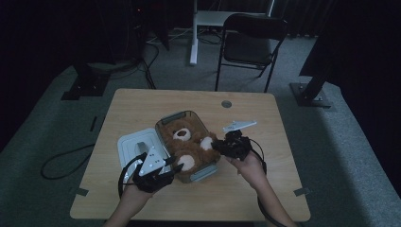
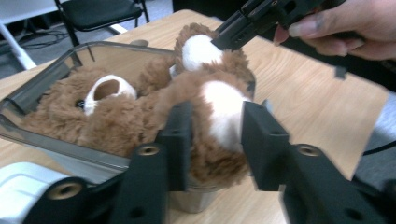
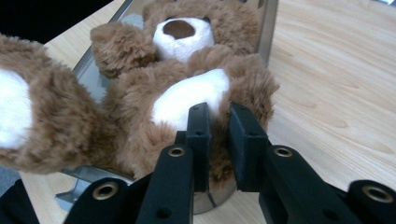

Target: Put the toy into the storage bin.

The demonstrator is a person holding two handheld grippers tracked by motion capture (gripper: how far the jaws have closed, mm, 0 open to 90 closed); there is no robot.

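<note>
A brown teddy bear [image 1: 185, 142] with a white muzzle and white paw pads lies on its back in a clear grey container [image 1: 182, 115] at the middle of the table. My left gripper [image 1: 174, 168] comes in from the near left. In the left gripper view its jaws [image 2: 215, 133] are shut on one white-soled foot of the bear [image 2: 112, 121]. My right gripper [image 1: 216, 145] comes in from the right, shut on the fur of the other foot [image 3: 218, 116]. In the left gripper view the right gripper [image 2: 224, 39] presses into that paw.
A white lid [image 1: 135, 144] lies flat on the table just left of the container. The wooden table [image 1: 142, 109] has a round grommet hole [image 1: 226, 104] at the back. A black folding chair [image 1: 248, 42] stands beyond the far edge.
</note>
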